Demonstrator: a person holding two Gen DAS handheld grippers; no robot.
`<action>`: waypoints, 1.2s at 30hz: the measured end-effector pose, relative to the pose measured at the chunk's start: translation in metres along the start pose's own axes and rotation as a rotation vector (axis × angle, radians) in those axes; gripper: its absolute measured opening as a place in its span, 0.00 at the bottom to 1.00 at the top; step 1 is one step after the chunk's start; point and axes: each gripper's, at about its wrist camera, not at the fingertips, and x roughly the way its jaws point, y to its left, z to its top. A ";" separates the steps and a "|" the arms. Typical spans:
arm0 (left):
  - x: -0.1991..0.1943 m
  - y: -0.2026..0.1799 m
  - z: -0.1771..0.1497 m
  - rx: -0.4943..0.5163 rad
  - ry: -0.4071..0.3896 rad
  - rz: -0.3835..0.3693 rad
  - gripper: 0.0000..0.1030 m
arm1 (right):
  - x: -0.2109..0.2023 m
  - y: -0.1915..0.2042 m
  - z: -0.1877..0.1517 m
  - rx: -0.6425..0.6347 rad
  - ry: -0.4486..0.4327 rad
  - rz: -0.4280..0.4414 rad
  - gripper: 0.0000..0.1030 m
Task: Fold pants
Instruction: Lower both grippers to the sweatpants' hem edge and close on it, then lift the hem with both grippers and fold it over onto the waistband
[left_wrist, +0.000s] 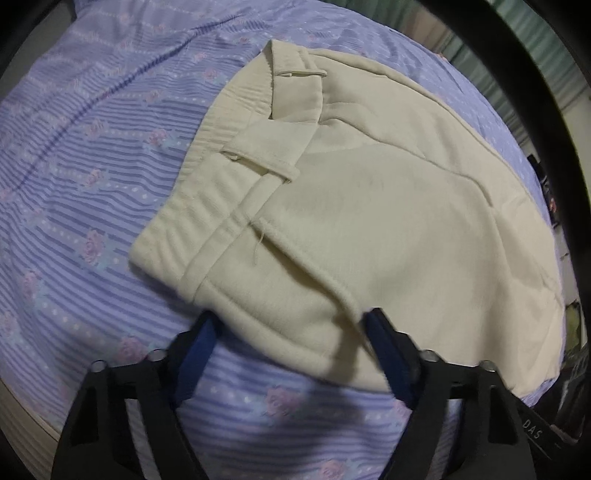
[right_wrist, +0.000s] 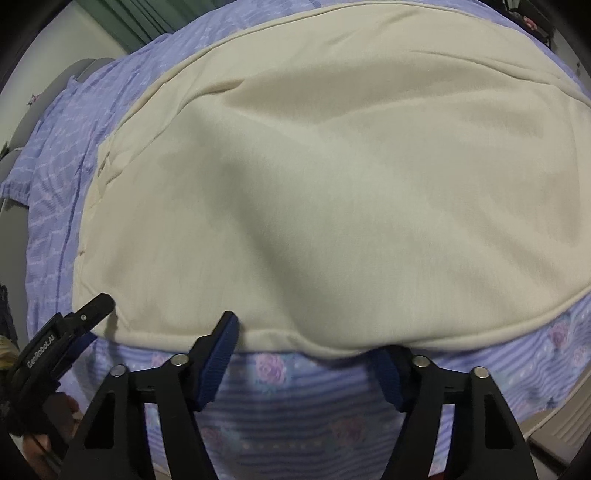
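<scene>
blk tool (left_wrist: 291, 325), blue pads (left_wrist: 197, 347), silver screws

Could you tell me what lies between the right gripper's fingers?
In the right wrist view, the near hem of the pants and bare bedsheet below it lie between the right gripper's open fingers.

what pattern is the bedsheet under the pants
Lilac stripes with small dots and pink roses on the bedsheet, clearest in the left wrist view.

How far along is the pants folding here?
Done: the cream pants lie flat on the purple bedsheet, apparently halved lengthwise. In hand: the left gripper straddles the waistband corner and the right gripper the near edge, neither visibly clamped. Left: the crosswise folds.
</scene>
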 end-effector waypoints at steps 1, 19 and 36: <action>0.000 -0.002 0.003 -0.005 0.000 -0.008 0.59 | -0.002 -0.003 0.003 0.007 0.003 0.002 0.59; -0.115 -0.061 0.071 0.022 -0.221 -0.018 0.07 | -0.134 0.009 0.101 -0.052 -0.221 0.117 0.16; -0.041 -0.107 0.254 0.155 -0.313 0.077 0.08 | -0.066 0.059 0.294 -0.217 -0.315 0.060 0.15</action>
